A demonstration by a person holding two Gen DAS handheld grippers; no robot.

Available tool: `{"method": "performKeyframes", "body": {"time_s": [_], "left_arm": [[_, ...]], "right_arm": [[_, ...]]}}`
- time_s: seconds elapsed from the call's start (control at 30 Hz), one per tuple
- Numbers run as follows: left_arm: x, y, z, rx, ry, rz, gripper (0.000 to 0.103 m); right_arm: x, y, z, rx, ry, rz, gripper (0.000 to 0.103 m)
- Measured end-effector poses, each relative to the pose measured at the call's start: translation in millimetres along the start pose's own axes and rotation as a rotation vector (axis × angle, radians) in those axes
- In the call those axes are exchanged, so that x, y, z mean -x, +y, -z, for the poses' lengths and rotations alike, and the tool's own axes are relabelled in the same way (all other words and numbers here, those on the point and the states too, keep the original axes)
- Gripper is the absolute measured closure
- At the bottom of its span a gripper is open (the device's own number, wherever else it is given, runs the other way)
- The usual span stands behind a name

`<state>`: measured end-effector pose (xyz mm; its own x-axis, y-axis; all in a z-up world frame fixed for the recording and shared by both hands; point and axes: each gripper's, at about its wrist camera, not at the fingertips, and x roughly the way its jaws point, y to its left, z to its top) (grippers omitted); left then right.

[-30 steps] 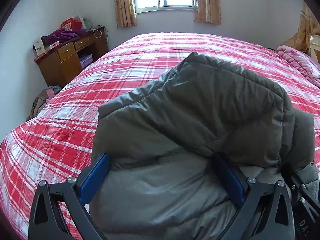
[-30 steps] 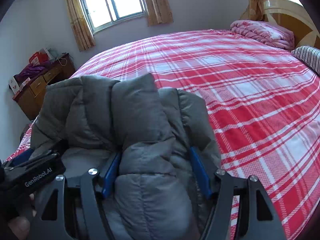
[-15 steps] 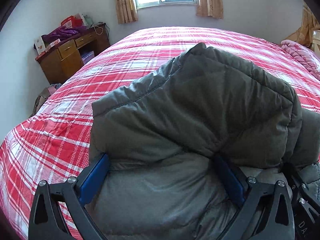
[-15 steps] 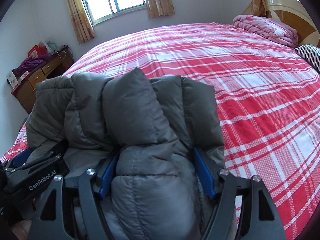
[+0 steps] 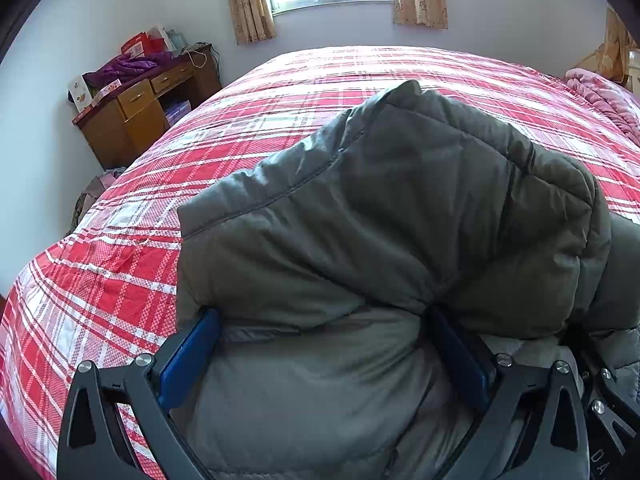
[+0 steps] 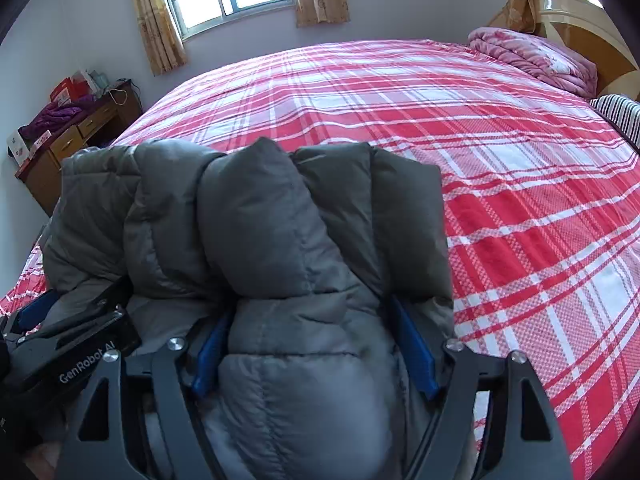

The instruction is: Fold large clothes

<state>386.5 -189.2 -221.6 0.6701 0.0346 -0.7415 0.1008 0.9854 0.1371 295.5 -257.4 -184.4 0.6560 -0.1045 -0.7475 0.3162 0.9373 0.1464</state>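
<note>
Bedspread bare ahead; jacket bulk blocks near.

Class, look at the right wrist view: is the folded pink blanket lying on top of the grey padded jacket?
No. The pink blanket lies far off by the headboard, apart from the grey padded jacket.

A wide bed under a red-and-white plaid cover carried the grey puffer jacket, bunched in a heap at its near edge. A folded pink quilt lay at the head end, with a striped pillow just beside it.
</note>
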Motion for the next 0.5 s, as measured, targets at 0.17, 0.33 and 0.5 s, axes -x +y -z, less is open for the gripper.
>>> {"method": "performKeyframes", "body": {"time_s": [0.17,0.33,0.5], "left_arm": [[-0.1,-0.5,0.5,-0.004,0.000,-0.006,0.000],[0.4,-1.2,0.9,-0.007,0.001,-0.010,0.000],[1.6,-2.7,0.4,-0.008,0.002,-0.013,0.000]], "right_arm": [[-0.5,0.5,0.1,0.003,0.002,0.006,0.025],[-2.8,2.2,-0.9,0.009,0.008,0.017,0.024],[-3.5,3.3,-0.8,0.009,0.010,0.018,0.024]]}}
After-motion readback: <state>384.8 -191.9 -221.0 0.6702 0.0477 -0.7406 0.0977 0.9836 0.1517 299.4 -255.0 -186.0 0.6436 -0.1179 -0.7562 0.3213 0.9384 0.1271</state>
